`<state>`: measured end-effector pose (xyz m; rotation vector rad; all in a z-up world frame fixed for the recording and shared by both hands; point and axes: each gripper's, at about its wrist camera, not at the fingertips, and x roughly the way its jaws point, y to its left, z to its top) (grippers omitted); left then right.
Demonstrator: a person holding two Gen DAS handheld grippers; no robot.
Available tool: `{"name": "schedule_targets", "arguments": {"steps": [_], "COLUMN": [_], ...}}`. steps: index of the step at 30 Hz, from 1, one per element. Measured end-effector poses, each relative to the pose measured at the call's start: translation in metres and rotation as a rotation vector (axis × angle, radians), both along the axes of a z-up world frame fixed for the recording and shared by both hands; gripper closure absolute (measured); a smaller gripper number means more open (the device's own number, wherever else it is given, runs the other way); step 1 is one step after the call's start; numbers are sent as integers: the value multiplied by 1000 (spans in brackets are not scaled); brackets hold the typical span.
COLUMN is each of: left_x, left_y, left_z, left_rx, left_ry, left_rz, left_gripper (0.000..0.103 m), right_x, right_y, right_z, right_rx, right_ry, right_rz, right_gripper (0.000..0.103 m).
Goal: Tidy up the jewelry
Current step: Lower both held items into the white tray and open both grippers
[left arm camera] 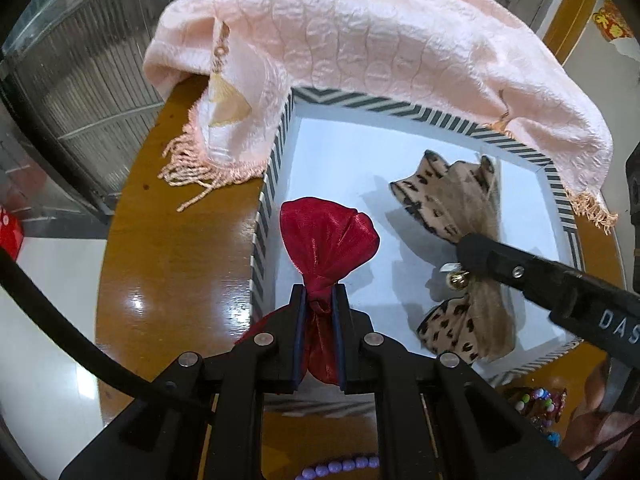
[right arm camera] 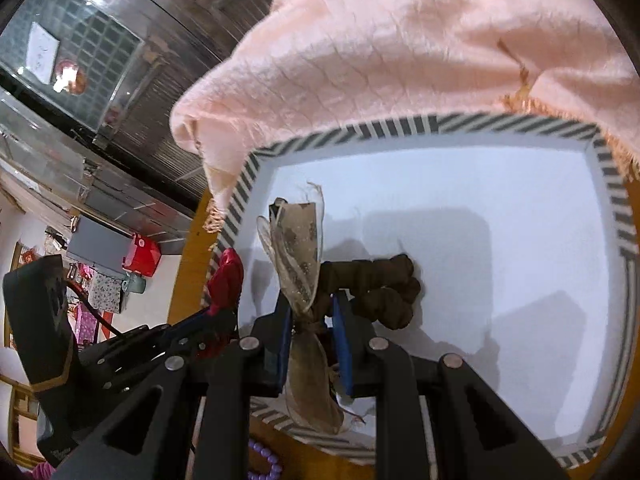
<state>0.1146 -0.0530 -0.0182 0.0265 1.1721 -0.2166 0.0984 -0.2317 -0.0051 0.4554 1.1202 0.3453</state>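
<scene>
My left gripper (left arm camera: 320, 292) is shut on the knot of a red satin bow (left arm camera: 328, 236), which hangs over the near left corner of a white box with a black-and-white striped rim (left arm camera: 276, 168). My right gripper (right arm camera: 311, 300) is shut on the middle of a tan leopard-print bow (left arm camera: 460, 200), held over the box's white floor. That bow (right arm camera: 298, 248) shows edge-on between the blue pads in the right wrist view, with a dark brown twisted part (right arm camera: 384, 284) beside it. The right gripper's finger (left arm camera: 516, 268) reaches in from the right in the left wrist view.
A pink fringed scarf (left arm camera: 360, 40) drapes over the box's far rim. The box sits on a glossy brown round table (left arm camera: 168, 260). Purple beads (left arm camera: 340, 466) and a colourful beaded piece (left arm camera: 540, 404) lie on the table near the box's front edge. A hand (left arm camera: 600, 412) shows at the lower right.
</scene>
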Motion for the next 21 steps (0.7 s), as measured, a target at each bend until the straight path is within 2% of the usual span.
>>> {"name": "schedule_targets", "arguments": {"steps": [6,9,15,21], "left_x": [3,4,-4,-17], "left_y": [-3,-3,-1,2], "left_z": [-10,-10,-2,15], "left_rx": [21,17,-10,-6], "left_ry": [7,5,-5,-42], "left_rz": [-6,-8,-16,-3], "left_gripper": [103,103,84,82], "right_x": [5,4,-7,-25], "right_y": [7,6,-9,-21], "right_z": [-23,-26,-5,14], "right_rx": [37,70,95,46], "right_ry": [70,87,31,-5], "right_rz": [3,7,-22,-43], "right_gripper": [78,69,59,53]}}
